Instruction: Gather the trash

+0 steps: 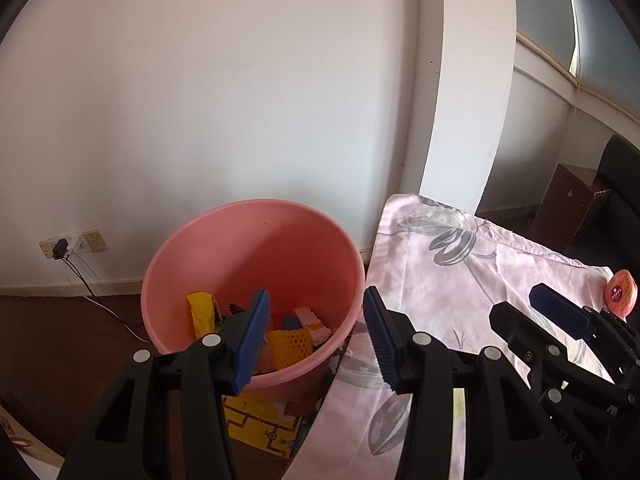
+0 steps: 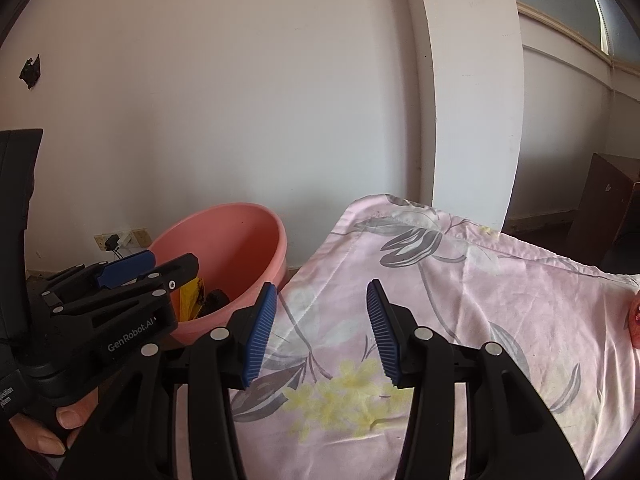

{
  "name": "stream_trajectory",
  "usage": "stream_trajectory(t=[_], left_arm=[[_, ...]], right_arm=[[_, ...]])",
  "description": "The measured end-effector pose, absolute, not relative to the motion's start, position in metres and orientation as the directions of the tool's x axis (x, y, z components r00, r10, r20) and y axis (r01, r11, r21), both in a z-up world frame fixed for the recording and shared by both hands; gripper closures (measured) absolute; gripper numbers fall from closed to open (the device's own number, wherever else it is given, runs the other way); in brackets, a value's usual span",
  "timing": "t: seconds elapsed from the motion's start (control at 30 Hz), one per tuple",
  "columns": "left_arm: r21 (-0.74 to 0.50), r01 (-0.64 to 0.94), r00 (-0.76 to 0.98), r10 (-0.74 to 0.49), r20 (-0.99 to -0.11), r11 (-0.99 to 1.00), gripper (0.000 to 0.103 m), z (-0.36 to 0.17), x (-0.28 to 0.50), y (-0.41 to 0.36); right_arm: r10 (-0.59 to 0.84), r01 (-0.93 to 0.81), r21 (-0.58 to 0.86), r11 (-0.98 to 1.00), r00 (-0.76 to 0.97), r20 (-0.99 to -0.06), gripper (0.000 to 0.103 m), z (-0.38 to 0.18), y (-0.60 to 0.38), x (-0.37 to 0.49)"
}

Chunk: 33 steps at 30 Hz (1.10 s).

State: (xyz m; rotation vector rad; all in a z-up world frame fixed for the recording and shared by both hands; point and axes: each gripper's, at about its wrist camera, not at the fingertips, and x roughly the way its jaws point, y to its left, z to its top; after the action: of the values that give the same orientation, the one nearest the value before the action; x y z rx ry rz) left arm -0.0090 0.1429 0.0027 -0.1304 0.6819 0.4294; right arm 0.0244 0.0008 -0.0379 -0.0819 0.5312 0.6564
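A pink bucket (image 1: 248, 240) stands on the dark floor by the white wall, with a yellow wrapper (image 1: 204, 312), a yellow foam net (image 1: 289, 345) and other scraps inside. My left gripper (image 1: 318, 340) hangs open over the bucket's near rim, nothing between its blue pads. The right gripper (image 2: 322, 334) is open over the pink flowered cloth (image 2: 460, 300), also holding nothing. Each gripper shows in the other's view: the right one (image 1: 560, 316) beside the left, the left one (image 2: 124, 270) in front of the bucket (image 2: 224, 240). A red fruit with a sticker (image 1: 620, 294) lies at the cloth's right edge.
The cloth (image 1: 460, 280) covers a table just right of the bucket. A yellow printed sheet (image 1: 260, 420) lies under the bucket. A wall socket with a plugged charger (image 1: 66, 246) and cable is to the left. A brown box (image 1: 568, 204) and dark seat stand far right. A hand (image 2: 52, 428) grips the left tool.
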Motion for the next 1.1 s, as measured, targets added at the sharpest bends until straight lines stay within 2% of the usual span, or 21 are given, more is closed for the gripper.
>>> stream_trajectory(t=[0.57, 1.1], left_arm=[[0.040, -0.212, 0.762, 0.191, -0.619, 0.976, 0.055, 0.005, 0.021, 0.066], [0.051, 0.136, 0.708, -0.061, -0.704, 0.989, 0.055, -0.032, 0.047, -0.052]], right_arm=[[0.425, -0.455, 0.051, 0.889, 0.777, -0.464, 0.055, -0.038, -0.066, 0.016], [0.153, -0.143, 0.062, 0.988, 0.821, -0.549, 0.055, -0.073, -0.186, 0.023]])
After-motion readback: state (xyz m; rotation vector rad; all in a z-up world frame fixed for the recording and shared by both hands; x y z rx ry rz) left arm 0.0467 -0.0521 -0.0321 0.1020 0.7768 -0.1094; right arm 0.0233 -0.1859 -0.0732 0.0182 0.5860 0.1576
